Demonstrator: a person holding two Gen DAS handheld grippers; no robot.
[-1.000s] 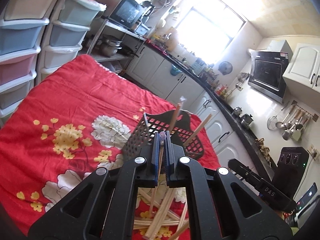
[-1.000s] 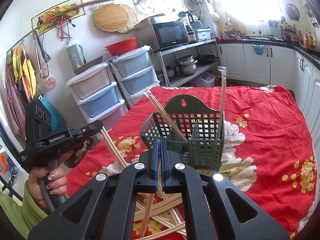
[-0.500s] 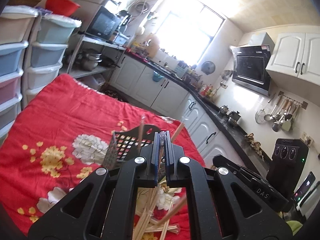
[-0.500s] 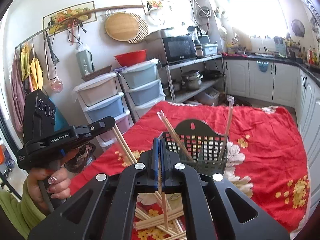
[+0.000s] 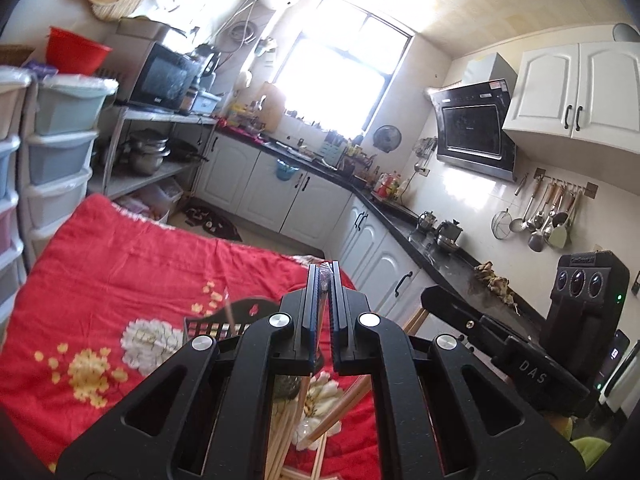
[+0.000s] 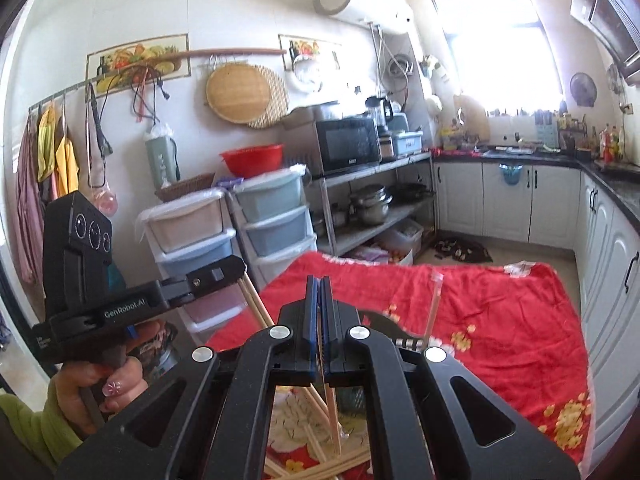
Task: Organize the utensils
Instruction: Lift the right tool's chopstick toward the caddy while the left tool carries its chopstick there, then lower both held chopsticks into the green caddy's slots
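Observation:
My left gripper (image 5: 325, 276) is shut on a pair of wooden chopsticks (image 5: 285, 432) whose lower ends hang below the jaws. My right gripper (image 6: 319, 282) is shut on another wooden chopstick (image 6: 332, 420) that hangs down under it. The dark mesh utensil basket (image 5: 216, 326) stands on the red flowered cloth (image 5: 120, 272), mostly hidden behind both grippers; a wrapped chopstick (image 6: 433, 304) sticks up out of it. Loose chopsticks (image 6: 340, 464) lie on the cloth below. The left gripper also shows in the right wrist view (image 6: 216, 276), held high at the left.
Stacked plastic drawers (image 6: 272, 216) and a metal shelf with a microwave (image 6: 344, 148) stand beyond the table's far left side. White cabinets and a black counter (image 5: 400, 216) run along the far and right sides. The right handset (image 5: 520, 364) is close at the left gripper's right.
Both grippers have risen well above the table and tilted upward, each keeping its chopsticks. The basket has sunk low in both views and is now mostly hidden behind the jaws.

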